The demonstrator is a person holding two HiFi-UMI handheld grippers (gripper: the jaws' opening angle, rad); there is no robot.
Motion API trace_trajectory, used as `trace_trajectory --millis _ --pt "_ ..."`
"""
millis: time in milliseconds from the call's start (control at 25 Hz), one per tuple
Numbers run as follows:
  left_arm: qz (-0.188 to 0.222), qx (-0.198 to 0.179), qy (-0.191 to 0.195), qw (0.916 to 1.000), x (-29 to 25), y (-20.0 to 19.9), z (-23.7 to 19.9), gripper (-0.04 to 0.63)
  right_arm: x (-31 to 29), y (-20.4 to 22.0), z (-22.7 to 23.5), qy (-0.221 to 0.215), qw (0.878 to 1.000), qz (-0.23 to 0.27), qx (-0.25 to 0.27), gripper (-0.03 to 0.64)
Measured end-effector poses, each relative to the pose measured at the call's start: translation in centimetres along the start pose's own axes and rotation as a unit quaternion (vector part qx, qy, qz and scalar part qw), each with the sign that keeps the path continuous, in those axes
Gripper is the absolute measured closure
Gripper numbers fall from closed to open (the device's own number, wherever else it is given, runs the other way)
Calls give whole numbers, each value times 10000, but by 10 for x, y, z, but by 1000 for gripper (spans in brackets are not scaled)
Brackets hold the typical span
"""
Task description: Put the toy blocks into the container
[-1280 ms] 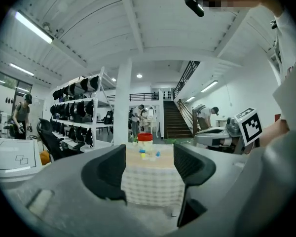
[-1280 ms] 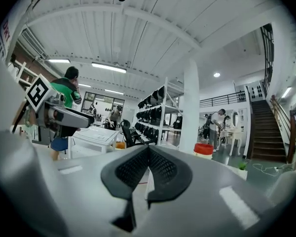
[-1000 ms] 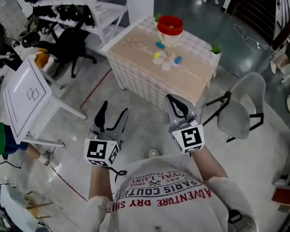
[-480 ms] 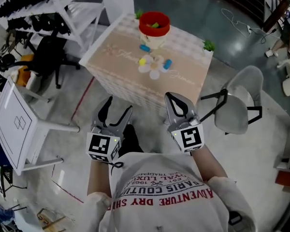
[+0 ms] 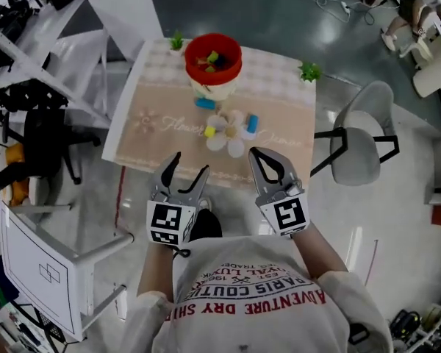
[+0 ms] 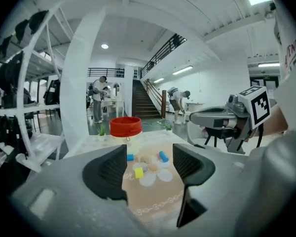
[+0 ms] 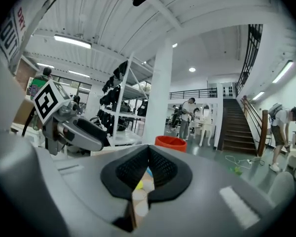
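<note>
- White shelving [image 5: 29, 57]: upper left of the head view, dark items on its racks.
- Black office chair [image 5: 48, 142]: left edge, on the grey floor.
- Table [image 5: 154, 134]: upper centre, covered with a beige patterned cloth; one small green plant [image 5: 176, 43] at its far left corner and another [image 5: 309, 72] at its far right corner.
- Left gripper [image 5: 190, 162]: lower centre-left, just short of the table's near edge. Its jaws are spread apart with nothing between them; its own view shows only the tabletop and blocks far off through the gap.
- Container [image 5: 237, 59]: red rim over a pale body, at the far middle of the table. Several coloured blocks lie inside it.
- Blue block [image 5: 204, 104]: on the cloth, just in front of the container.
- White flower-shaped mat [image 5: 228, 134]: mid-table, carrying a yellow block [image 5: 210, 132] at its left and a second blue block [image 5: 252, 123] at its right.
- Right gripper [image 5: 257, 153]: lower centre-right, beside the left one. Its jaws are clenched tip to tip and grasp nothing.
- Grey chair [image 5: 360, 142]: right of the table, black frame.
</note>
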State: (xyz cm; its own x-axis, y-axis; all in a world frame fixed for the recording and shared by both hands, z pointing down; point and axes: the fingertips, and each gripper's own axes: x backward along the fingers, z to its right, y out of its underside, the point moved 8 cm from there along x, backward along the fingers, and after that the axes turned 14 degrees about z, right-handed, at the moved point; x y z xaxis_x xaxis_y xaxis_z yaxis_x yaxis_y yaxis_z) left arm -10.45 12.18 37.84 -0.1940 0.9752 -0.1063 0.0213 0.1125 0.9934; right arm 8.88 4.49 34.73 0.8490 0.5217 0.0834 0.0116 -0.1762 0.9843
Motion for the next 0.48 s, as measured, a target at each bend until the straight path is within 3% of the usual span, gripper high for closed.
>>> trace_trajectory --millis 200,480 --pt "-421 119 546 9976 -57 37 -43 311 -37 36 16 639 9977 -220 3 615" --pt "-1111 255 1201 9862 -115 98 -66 326 -68 70 22 1314 9888 -676 -193 615"
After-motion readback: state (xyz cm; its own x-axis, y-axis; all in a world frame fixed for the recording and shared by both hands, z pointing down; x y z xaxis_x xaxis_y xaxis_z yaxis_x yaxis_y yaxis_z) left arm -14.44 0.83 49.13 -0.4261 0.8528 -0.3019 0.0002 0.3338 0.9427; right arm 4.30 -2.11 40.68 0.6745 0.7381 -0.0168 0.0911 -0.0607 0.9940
